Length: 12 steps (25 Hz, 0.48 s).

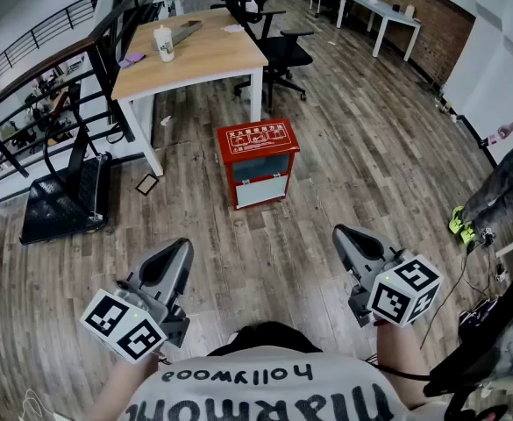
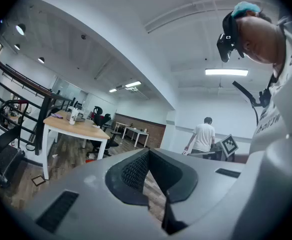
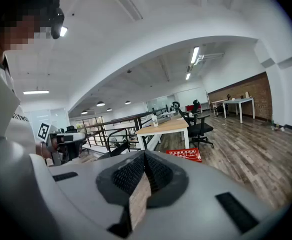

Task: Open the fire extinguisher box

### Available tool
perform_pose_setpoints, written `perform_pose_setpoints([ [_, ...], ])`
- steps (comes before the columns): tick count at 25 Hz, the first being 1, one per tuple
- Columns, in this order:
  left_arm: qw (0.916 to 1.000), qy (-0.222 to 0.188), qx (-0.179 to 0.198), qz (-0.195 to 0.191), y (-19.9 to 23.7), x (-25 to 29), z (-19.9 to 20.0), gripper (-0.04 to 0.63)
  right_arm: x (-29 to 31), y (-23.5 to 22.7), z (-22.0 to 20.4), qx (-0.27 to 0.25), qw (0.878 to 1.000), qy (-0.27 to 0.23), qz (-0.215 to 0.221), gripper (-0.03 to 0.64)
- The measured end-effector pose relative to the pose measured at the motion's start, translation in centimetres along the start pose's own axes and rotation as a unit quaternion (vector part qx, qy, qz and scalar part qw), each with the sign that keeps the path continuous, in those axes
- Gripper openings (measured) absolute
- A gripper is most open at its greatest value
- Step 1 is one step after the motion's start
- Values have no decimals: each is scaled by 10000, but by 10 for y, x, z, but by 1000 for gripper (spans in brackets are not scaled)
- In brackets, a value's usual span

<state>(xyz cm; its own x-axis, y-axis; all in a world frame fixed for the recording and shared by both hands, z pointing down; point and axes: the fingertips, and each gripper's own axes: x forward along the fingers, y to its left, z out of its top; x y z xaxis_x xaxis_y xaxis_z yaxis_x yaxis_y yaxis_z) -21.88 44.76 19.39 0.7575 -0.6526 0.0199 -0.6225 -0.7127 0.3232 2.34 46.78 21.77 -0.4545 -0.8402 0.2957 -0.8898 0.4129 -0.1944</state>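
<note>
The red box (image 1: 258,163) stands closed on the wooden floor (image 1: 361,160), well ahead of the left tongs (image 1: 177,251) and right tongs (image 1: 348,235), both pinched together and empty.

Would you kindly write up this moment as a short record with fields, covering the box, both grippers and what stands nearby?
target: red fire extinguisher box, upright on the wooden floor, appears closed
left gripper: fingers together, nothing between them, well short of the box
right gripper: fingers together, nothing between them, well short of the box
nearby: table behind the box, with a white cup on it; black office chair beside the table
task stage: box not yet touched
</note>
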Motion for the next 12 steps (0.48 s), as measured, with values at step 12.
perform_pose_setpoints([
  [12,10000,38,-13,2,1,0,-2,6,6,3,-6,-279,9993,249,-25,9],
])
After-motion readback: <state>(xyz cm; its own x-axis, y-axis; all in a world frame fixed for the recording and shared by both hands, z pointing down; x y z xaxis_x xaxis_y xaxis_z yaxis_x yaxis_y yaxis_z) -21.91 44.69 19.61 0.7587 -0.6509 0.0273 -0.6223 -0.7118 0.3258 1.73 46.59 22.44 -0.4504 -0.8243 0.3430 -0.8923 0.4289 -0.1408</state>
